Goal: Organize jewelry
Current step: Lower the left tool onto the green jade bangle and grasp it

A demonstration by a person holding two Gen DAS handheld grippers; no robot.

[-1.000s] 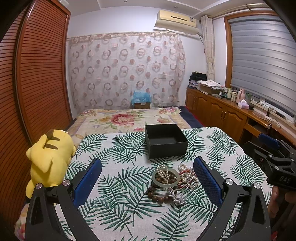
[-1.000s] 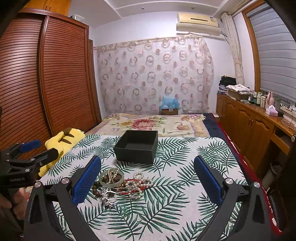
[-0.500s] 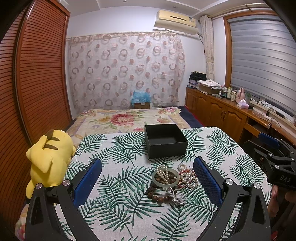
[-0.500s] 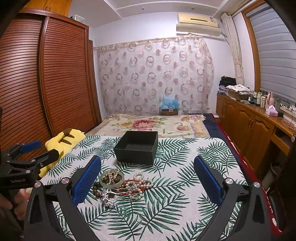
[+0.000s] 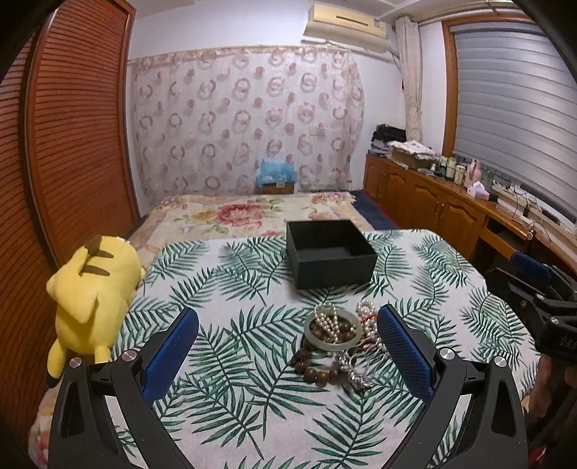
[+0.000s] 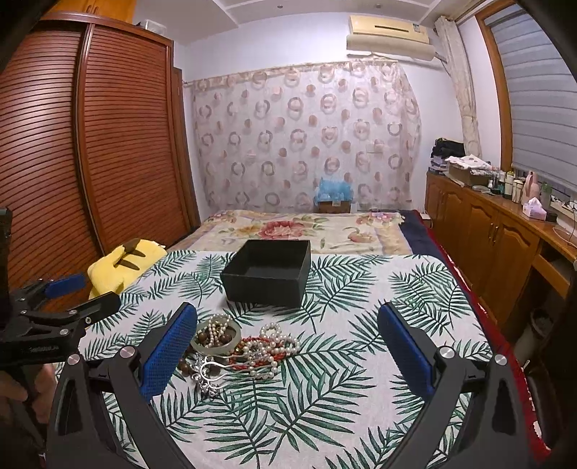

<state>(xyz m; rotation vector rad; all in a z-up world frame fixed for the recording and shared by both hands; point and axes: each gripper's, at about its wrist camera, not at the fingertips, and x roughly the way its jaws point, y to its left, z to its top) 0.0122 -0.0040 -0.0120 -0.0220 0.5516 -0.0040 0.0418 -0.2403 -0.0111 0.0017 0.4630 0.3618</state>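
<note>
**Jewelry heaped in front of an empty box**

The black square box (image 5: pixel 330 252) at frame centre sits open with nothing inside. Just below it on the leaf-print tabletop (image 5: pixel 230 324) lies the jewelry (image 6: pixel 238 346): a smooth pale bangle (image 5: pixel 332 331), pearl strands, brown wooden beads, silver pieces, all tangled. The left claw (image 5: pixel 288 355) and the right claw (image 6: pixel 286 350) are both spread wide, holding nothing. Bare cloth fills the lower right.

Yellow plush (image 5: pixel 90 288) at table's left edge; leaf-print cloth (image 5: pixel 230 324); AC unit (image 5: pixel 346 25) above curtain (image 5: pixel 245 122).
</note>
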